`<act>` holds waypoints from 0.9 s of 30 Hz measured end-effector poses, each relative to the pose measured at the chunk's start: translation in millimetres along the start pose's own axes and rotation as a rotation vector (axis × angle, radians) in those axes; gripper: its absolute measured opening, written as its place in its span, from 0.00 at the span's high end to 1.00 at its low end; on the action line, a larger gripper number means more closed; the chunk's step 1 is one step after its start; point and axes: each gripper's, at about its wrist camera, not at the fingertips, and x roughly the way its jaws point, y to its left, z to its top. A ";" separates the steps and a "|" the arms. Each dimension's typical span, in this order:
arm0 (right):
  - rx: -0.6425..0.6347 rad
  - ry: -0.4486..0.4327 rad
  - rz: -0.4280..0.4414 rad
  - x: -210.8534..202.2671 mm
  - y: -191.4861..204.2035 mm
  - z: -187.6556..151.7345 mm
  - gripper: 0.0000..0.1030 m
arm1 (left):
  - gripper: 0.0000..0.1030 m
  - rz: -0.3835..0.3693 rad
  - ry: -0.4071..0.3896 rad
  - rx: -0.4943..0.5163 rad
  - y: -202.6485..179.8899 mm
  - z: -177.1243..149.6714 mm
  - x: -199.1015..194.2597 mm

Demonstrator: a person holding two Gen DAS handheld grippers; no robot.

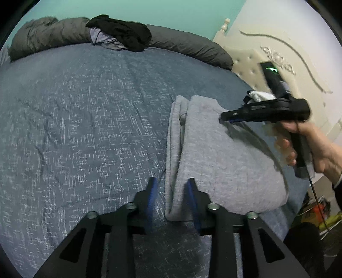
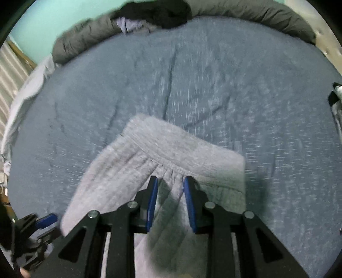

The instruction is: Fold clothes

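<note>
L gripper [image 1: 172, 188] is hovering w/ its blue-padded fingers [image 1: 152, 192] spread apart, nothing between them, sitting right at the near edge of the folded grey sweatpants [image 1: 224, 162]; one pad is lying over the pants' near left edge, the other over bare bedspread [image 1: 85, 128] just left of the pants. Pants are lying folded on the blue-grey bedspread w/ white crosshatch pattern, near the bed's near-right part. In the R wrist view the R gripper [image 2: 170, 188] is hanging over the same pants [image 2: 162, 158], fingers [image 2: 189, 198] parted and empty, tips just short of the gathered elastic waistband [image 2: 171, 147]; its shadow is falling on the fabric below. Can't tell whether the pads are touching cloth. From the L view the R gripper [image 1: 226, 117] is showing side-on over the pants' far right part, blurred, w/ a hand [image 1: 307, 147] wrapping its handle. Beyond the pants, at the bed's right edge, a small black-and-white item [image 1: 258, 97] is lying, too blurred to id. Farther out, across open bedspread from the pants, a dark grey rolled duvet [image 1: 188, 47] is running along the far edge, w/ a black garment [image 1: 126, 34] and a lavender one [image 1: 102, 38] piled on it. Behind that, a teal wall [image 1: 149, 10]; to the pants' far right, a cream tufted headboard [image 1: 248, 64].
</note>
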 end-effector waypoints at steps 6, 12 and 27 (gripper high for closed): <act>0.149 -0.093 0.086 -59.1 -30.7 -53.5 0.43 | 0.45 -0.039 -0.005 -0.035 1.7 -5.4 -7.1; 0.299 -0.062 0.172 -66.5 -44.3 -120.5 0.30 | 0.34 -0.099 0.001 -0.090 -0.6 -4.5 -9.0; 0.385 0.023 0.223 -41.8 -45.3 -155.1 0.18 | 0.25 -0.118 0.209 -0.080 -9.4 16.6 44.2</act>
